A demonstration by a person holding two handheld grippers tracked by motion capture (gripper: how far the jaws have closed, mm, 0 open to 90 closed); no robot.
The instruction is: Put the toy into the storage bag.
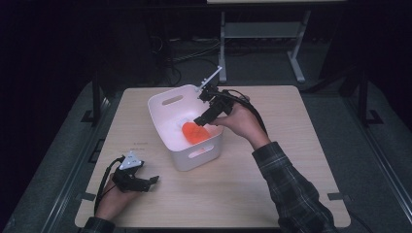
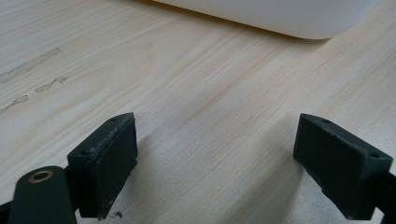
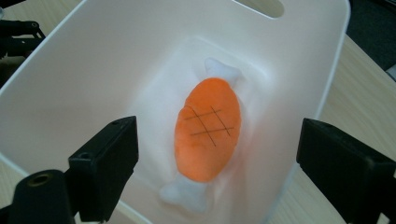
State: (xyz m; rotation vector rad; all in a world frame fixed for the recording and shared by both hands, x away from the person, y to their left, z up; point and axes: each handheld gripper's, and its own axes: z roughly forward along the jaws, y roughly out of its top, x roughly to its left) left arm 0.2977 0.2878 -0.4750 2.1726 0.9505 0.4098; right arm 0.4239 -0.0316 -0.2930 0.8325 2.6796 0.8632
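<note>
Right gripper view: released jaws above a plush orange meat toy (image 3: 208, 128) in a smooth white bin (image 3: 70, 70).

The table (image 1: 272, 194) carries a bin (image 1: 167, 131) set left of centre, toward the far edge. A plush toy (image 1: 195, 132) lies on the floor of the bin, in its near right part; in the right gripper view the plush toy (image 3: 208, 135) sits between the bin walls, touching neither long wall.

The right gripper (image 1: 203, 120) hangs over the bin's right rim, above the toy and clear of it, with the right hand (image 1: 240, 122) just right of the bin.

The left gripper (image 1: 150, 182) rests on the table at the near left corner, well apart from the bin, which stands beyond and to its right.
</note>
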